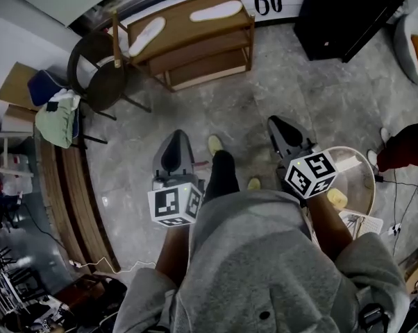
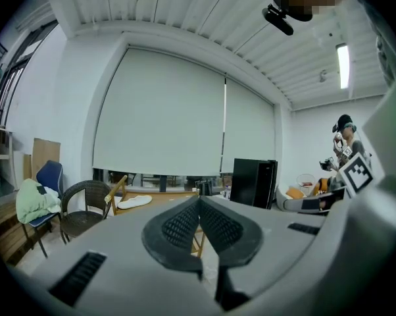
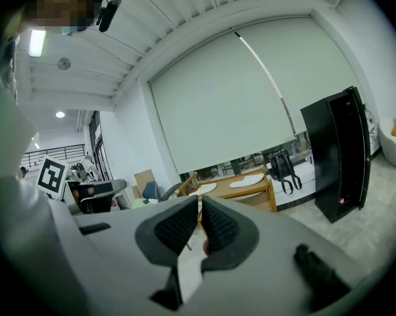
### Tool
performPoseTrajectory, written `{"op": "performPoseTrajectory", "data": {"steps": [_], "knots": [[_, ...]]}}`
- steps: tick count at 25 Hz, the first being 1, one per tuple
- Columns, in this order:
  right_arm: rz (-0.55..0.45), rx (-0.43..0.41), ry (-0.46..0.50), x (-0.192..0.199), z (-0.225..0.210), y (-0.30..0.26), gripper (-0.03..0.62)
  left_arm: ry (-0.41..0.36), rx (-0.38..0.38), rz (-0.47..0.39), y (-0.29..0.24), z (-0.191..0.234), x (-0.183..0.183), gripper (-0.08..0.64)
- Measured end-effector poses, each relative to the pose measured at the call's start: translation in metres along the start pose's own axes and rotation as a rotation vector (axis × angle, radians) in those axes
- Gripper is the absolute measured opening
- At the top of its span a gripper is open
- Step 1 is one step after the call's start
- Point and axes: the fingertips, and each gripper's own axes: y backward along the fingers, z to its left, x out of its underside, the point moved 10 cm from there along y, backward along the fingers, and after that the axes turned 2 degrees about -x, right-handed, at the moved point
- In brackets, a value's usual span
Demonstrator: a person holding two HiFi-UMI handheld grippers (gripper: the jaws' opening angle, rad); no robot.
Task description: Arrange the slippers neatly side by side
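Two white slippers lie apart on top of a low wooden shelf point(image 1: 195, 50) at the far side of the room: one point(image 1: 146, 35) at its left end, angled, the other point(image 1: 216, 10) toward its right end. The left gripper view shows one slipper point(image 2: 133, 201); the right gripper view shows both point(image 3: 203, 188) point(image 3: 246, 180). My left gripper point(image 1: 177, 136) and right gripper point(image 1: 275, 122) hover close to my body, well short of the shelf, over the stone floor. Both are shut with nothing between the fingers, as the left gripper view point(image 2: 199, 199) and the right gripper view point(image 3: 199, 200) confirm.
A dark wicker chair point(image 1: 98, 75) stands left of the shelf, with a blue chair draped in green cloth point(image 1: 56, 120) beside it. A black cabinet point(image 1: 344, 12) sits right of the shelf. A round glass table point(image 1: 365, 165) is at my right. Another person point(image 2: 346, 133) stands far right.
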Motion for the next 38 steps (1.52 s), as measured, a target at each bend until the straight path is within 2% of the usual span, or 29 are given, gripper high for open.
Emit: {"op": "performPoseTrajectory", "data": {"steps": [20,28,38], "knots": [[0.132,-0.046,0.059,-0.046,-0.011,-0.176,0.032,0.092,-0.018,0.045,-0.128,0.101,-0.028,0.015],[0.144,-0.016,0.030,-0.060,-0.014,-0.223,0.032,0.099,0.017,0.056,-0.167,0.137,-0.042,0.015],[0.137,-0.005,0.060,-0.075,-0.001,-0.279,0.032,0.082,0.057,0.048,-0.197,0.180,-0.051,0.015]]}}
